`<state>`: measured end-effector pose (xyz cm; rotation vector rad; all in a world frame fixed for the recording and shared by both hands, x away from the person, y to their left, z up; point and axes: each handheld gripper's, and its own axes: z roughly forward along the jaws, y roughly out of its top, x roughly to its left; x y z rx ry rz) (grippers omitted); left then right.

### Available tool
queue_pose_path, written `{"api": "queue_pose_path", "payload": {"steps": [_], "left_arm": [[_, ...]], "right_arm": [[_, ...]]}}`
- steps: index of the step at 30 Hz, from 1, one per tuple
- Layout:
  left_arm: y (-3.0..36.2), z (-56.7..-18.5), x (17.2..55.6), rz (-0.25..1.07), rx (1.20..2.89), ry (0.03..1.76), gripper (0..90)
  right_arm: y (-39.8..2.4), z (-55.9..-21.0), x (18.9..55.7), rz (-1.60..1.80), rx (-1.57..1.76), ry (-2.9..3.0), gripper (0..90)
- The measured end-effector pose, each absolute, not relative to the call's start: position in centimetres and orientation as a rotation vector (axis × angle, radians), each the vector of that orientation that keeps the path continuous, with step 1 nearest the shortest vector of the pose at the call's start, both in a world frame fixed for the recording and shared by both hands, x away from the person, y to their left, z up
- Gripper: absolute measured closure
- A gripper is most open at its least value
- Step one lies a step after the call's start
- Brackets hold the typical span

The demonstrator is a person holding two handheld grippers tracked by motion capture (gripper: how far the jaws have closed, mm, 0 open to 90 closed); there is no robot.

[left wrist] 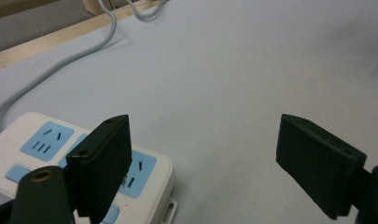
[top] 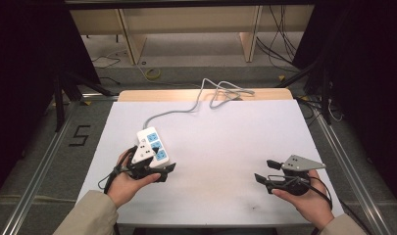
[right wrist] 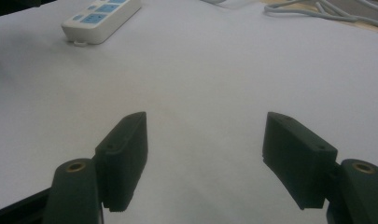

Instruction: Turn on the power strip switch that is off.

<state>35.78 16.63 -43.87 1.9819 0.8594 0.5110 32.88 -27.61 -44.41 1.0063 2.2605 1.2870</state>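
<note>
A white power strip (top: 153, 144) with blue sockets lies on the left part of the white table top (top: 225, 147), and its grey cable (top: 201, 100) runs off toward the far edge. My left gripper (top: 167, 172) stands open at the strip's near end. In the left gripper view the strip (left wrist: 60, 158) sits behind the left jaw, and only bare table shows in the gripper's (left wrist: 203, 135) gap. My right gripper (top: 265, 170) is open at the front right, well away from the strip (right wrist: 102, 16), with nothing between the jaws of that gripper (right wrist: 205, 126).
A wooden strip (top: 186, 94) borders the table's far edge, where the cable loops (top: 228, 93). Beyond it are a floor with loose cables and low shelving. Metal rails (top: 343, 161) run along both sides of the table.
</note>
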Motion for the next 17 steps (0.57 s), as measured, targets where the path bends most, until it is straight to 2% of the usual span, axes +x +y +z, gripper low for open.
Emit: {"api": "queue_pose_path", "payload": {"steps": [7,17], "left_arm": [[17.5,-44.6,33.6,0.519,2.011,0.844,18.1],[16.9,-44.5,33.4,0.524,2.025,0.827,17.2]], "right_arm": [[-27.6,-44.4,32.9,1.289,1.006,2.26,31.6],[-27.6,-44.4,32.9,1.294,1.004,2.258,31.3]]}}
